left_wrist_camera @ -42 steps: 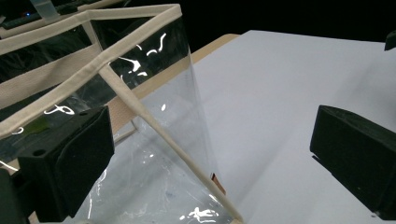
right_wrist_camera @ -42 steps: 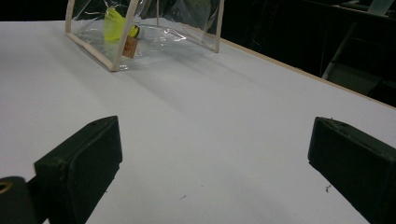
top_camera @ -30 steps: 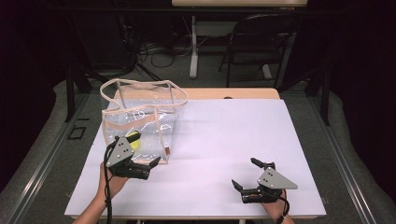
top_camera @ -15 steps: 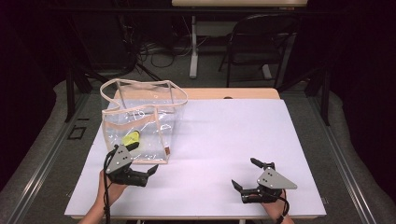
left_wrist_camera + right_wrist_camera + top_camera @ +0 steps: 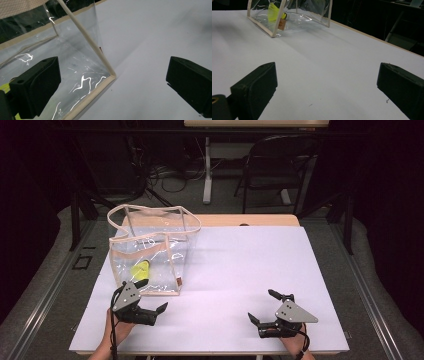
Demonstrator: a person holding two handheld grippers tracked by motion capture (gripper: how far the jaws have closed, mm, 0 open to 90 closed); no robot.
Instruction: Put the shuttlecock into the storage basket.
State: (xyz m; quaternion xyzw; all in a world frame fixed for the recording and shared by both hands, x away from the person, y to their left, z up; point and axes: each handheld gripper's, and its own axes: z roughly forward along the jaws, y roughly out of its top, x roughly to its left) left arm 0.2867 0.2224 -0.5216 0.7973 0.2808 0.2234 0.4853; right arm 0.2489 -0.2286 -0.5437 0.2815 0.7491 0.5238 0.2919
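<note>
The clear plastic tote bag with cream trim [image 5: 150, 252] stands just ahead of the left gripper [image 5: 151, 311], fingers wide open and empty; the right gripper [image 5: 263, 311], equally open, sits well apart.

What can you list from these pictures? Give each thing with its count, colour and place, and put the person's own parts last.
clear bag: one, see-through with beige trim and handles, standing at the table's left rear.
yellow item: one, yellow, inside the bag near its bottom.
small tag: one, brown, on the bag's front corner.
table: one, white top with a wooden far edge.
chair: one, dark, behind the table.
left gripper: one, black, open, just in front of the bag.
right gripper: one, black, open, at the table's near right.
</note>
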